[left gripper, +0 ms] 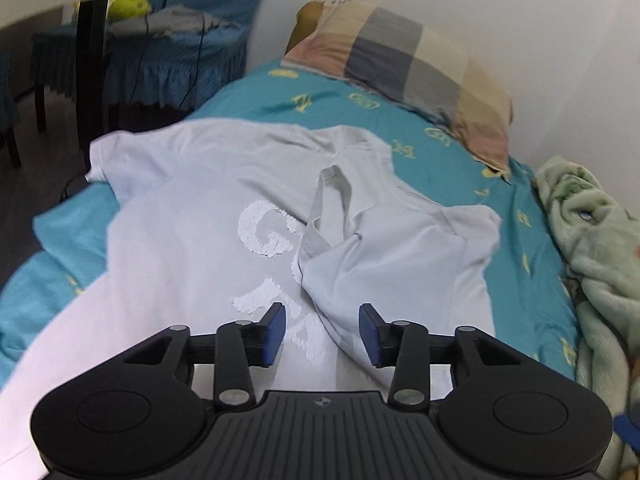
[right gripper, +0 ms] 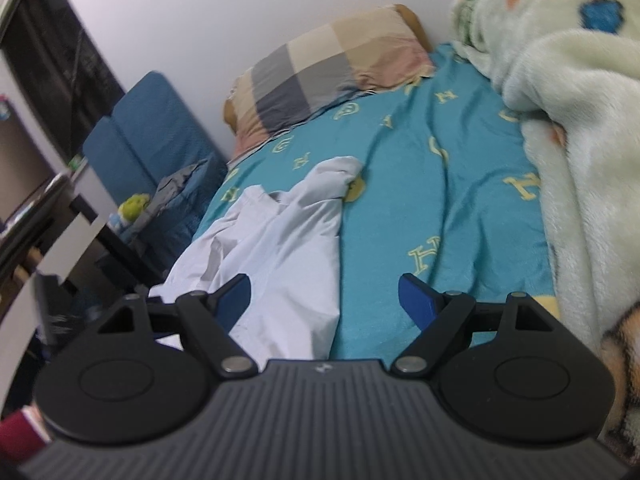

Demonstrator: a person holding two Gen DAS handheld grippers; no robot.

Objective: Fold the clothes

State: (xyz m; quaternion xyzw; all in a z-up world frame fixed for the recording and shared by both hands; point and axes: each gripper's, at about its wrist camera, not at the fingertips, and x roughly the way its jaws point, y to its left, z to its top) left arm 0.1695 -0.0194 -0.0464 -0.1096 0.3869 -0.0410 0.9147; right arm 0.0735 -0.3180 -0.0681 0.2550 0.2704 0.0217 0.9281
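White T-shirt (left gripper: 192,240) was spread rumpled on bed (left gripper: 520,264) | left hand-held gripper (left gripper: 322,330) was held open above it | right hand-held gripper (right gripper: 325,300) was spread wide, empty.

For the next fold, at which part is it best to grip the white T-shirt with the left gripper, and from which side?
Probably the raised fold edge of the white T-shirt directly ahead of the open left gripper, where one side already lies doubled over the printed front. That edge stands up from the flat cloth as a ridge, so the fingers can straddle it, coming from the near side.
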